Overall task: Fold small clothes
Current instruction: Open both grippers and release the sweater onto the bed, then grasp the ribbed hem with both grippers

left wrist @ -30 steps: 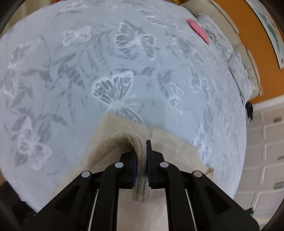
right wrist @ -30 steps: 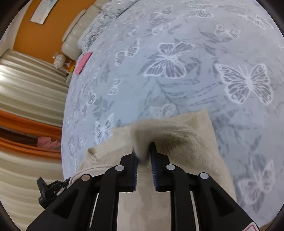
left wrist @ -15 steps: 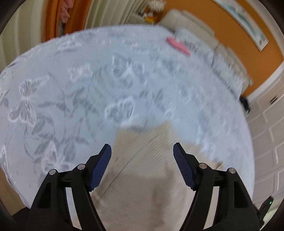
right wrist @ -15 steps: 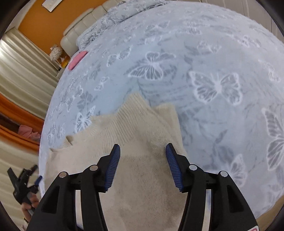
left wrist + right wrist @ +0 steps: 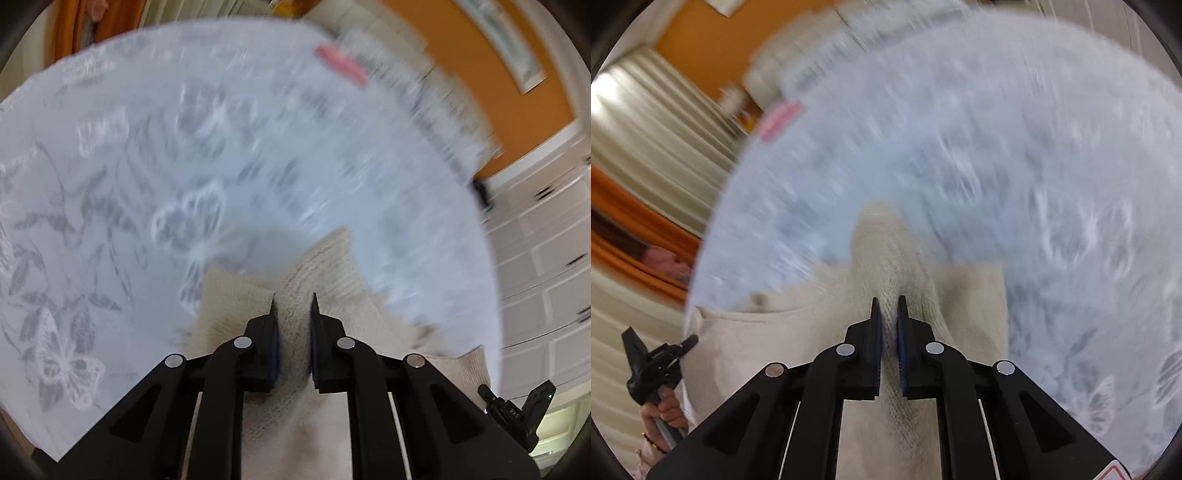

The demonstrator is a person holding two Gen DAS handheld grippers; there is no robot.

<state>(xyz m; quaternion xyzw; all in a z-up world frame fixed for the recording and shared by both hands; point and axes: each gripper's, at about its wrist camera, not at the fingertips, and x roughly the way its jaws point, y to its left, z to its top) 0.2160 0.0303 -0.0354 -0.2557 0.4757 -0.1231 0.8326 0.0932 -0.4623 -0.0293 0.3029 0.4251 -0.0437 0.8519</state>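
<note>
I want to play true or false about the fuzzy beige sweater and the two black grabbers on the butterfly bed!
1. The left gripper pinches the beige sweater. True; its jaws are closing on the knit.
2. The right gripper is empty. False; a fold of the sweater sits between its closing jaws.
3. The bedspread has butterflies on it. True.
4. The wall is green. False; it is orange.
5. A pink thing lies on top of the sweater. False; it lies far off, near the bed's far edge.
</note>
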